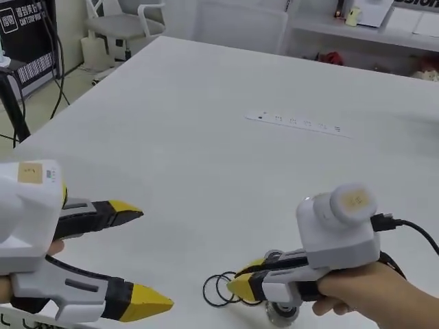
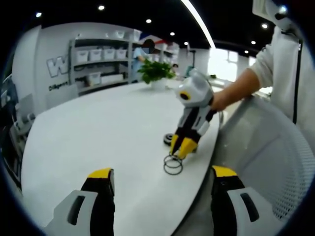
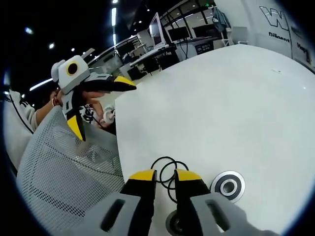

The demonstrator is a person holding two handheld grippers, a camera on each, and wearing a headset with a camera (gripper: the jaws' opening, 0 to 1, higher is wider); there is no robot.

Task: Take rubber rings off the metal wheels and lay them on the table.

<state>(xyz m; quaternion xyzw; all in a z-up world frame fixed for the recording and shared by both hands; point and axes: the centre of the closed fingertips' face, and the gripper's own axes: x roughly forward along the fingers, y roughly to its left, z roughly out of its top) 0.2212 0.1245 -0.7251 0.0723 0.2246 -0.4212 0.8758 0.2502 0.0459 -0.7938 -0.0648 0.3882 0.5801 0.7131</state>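
Left tool (image 1: 156,256) — jaws wide apart, empty. Right tool (image 3: 165,175) — jaws nearly together at the loose rubber rings (image 1: 218,289) on the table (image 1: 206,137); whether they pinch one cannot be told. A metal wheel (image 3: 228,186) lies just beside, and another is half hidden under that tool.

Half-hidden metal wheel (image 1: 280,312) under right tool (image 1: 236,286), left tool (image 1: 156,256) cut by left edge

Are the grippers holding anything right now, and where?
Left gripper is open, empty. Right gripper straddles an edge of the rubber rings on the table; a pinch cannot be told.
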